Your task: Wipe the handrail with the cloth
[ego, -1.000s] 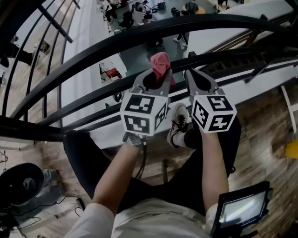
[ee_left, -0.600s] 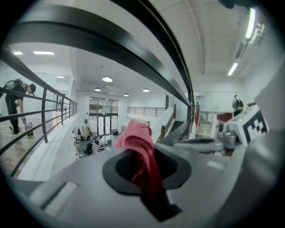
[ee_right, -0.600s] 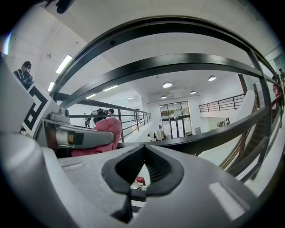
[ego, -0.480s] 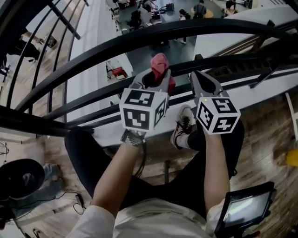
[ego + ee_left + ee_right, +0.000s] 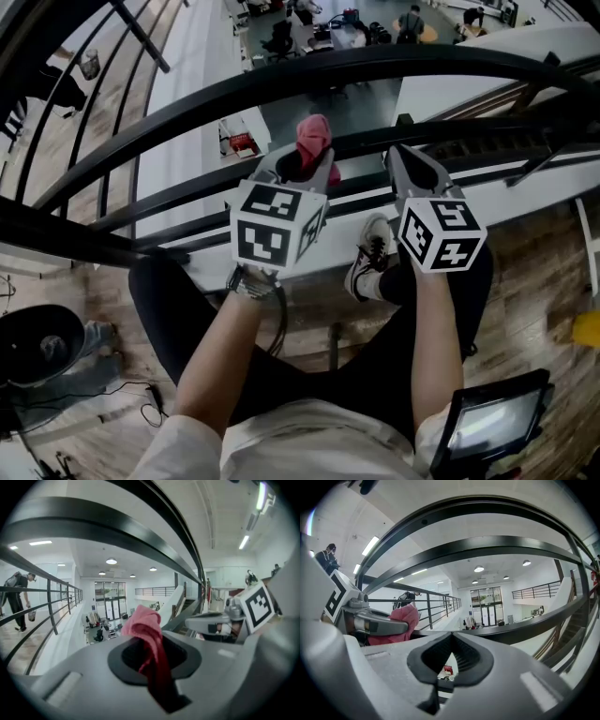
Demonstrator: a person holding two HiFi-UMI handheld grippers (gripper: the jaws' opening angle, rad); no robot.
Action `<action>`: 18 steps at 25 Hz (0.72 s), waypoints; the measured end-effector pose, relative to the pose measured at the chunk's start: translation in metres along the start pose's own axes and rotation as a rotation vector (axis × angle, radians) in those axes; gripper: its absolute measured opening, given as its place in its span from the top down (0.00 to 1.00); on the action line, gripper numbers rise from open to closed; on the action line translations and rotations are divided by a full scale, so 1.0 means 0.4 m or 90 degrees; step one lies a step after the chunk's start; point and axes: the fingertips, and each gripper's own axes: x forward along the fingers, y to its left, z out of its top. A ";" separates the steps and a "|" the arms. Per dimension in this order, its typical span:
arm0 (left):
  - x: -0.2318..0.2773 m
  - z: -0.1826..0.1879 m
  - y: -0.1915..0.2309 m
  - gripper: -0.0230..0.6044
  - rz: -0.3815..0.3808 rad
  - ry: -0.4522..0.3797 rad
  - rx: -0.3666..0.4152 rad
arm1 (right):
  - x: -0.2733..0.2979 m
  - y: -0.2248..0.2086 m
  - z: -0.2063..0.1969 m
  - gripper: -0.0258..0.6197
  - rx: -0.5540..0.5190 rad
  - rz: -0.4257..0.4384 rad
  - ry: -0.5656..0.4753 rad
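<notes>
The black handrail (image 5: 375, 66) curves across the top of the head view, with a second dark rail (image 5: 487, 131) below it. My left gripper (image 5: 309, 161) is shut on a pink cloth (image 5: 314, 139), which sticks up from the jaws just under the upper rail and apart from it. In the left gripper view the cloth (image 5: 146, 627) bunches out of the left gripper (image 5: 152, 656), with the handrail (image 5: 117, 531) overhead. My right gripper (image 5: 409, 161) sits beside it, shut and holding nothing. In the right gripper view the right gripper (image 5: 450, 660) points at the rails (image 5: 487, 545).
Balusters (image 5: 131, 28) fan out at the upper left. Beyond the rails is a drop to a lower floor with people and furniture (image 5: 356, 23). The person's shoe (image 5: 367, 255) rests by the ledge. A screen (image 5: 487, 422) is at the lower right, a round black object (image 5: 37, 347) at left.
My left gripper, with the cloth, has shifted slightly left and lower in the head view. The right gripper has hardly moved.
</notes>
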 end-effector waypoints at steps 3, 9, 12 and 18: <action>-0.012 -0.004 0.012 0.85 -0.003 0.006 -0.017 | 0.001 0.005 0.005 0.96 -0.005 0.003 -0.001; -0.041 -0.016 0.039 0.85 0.006 0.010 -0.027 | -0.002 0.040 0.029 0.96 -0.057 0.003 -0.003; -0.059 -0.022 0.057 0.85 0.008 0.014 -0.035 | 0.005 0.067 0.041 0.96 -0.067 0.014 -0.004; -0.102 -0.034 0.102 0.85 0.021 0.021 -0.053 | 0.030 0.130 0.066 0.96 -0.069 0.044 -0.012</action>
